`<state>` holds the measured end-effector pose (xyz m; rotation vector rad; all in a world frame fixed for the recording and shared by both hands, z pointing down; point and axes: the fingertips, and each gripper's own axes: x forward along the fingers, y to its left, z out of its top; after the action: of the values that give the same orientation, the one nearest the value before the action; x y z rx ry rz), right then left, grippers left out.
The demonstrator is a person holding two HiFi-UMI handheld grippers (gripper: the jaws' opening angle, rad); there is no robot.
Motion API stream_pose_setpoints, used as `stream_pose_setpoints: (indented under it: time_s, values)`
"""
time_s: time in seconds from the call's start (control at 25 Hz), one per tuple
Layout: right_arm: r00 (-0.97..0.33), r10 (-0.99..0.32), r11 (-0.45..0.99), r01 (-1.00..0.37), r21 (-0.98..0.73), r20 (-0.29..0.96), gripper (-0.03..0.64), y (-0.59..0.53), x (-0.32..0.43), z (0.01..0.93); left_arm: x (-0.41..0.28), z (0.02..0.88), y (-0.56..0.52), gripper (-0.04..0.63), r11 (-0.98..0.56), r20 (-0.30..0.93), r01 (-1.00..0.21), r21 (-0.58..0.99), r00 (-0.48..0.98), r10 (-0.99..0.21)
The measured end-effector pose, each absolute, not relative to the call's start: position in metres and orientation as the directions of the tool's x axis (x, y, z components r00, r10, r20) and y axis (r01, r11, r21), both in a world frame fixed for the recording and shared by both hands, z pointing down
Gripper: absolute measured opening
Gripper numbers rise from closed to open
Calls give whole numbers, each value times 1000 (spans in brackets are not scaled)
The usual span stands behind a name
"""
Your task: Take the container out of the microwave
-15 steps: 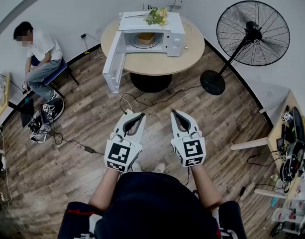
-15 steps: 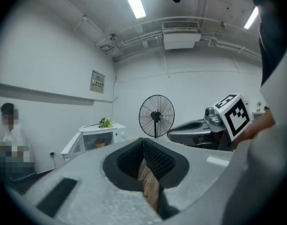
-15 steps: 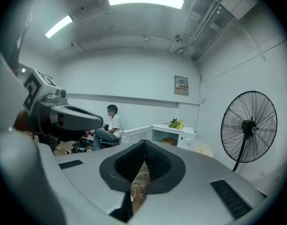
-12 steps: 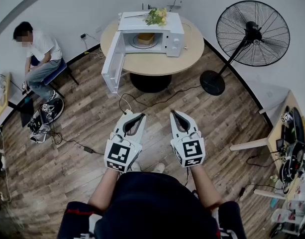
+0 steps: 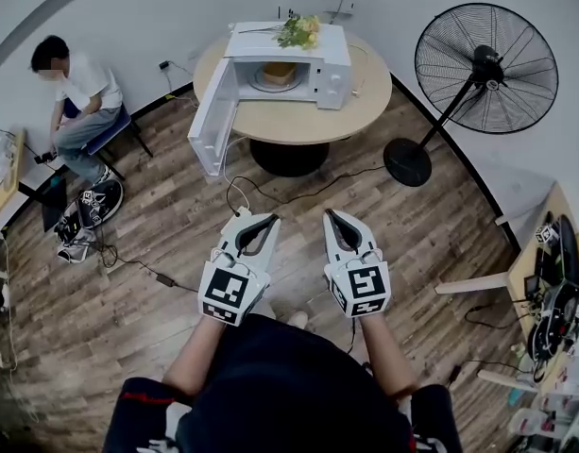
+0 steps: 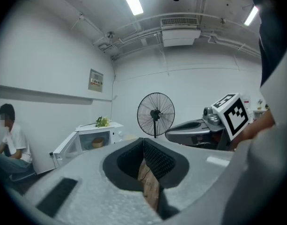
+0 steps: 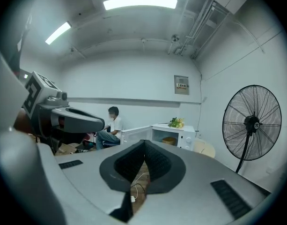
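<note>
The left gripper [image 5: 244,217] and the right gripper [image 5: 334,215], both clenched on nothing, hang side by side over the brown wood-plank floor [image 5: 176,215], posed as they were a moment ago. Only the outlook has slid a little, so I judge the walk-up has barely begun. Well ahead, on the round beige wooden desk [image 5: 298,121], the white box microwave [image 5: 332,59] stands with its door [image 5: 212,119] swung open and the round tan container [image 5: 279,71] inside, so all of the task remains.
</note>
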<state>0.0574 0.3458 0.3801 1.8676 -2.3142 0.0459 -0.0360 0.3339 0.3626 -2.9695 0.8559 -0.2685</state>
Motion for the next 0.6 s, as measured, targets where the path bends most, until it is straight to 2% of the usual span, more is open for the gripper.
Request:
stream_pose_setpoints:
  time_s: [0.32,0.6]
  values:
    - [-235,-956,251,-965,80,175,6,325,65,394,-24,373,317,17,-842,171,-532,-88,825,-539]
    - [-240,-950,261,-961,88,201,6,262,73,407,-15,380,248,17,-839,166,-539,-75,823,-543]
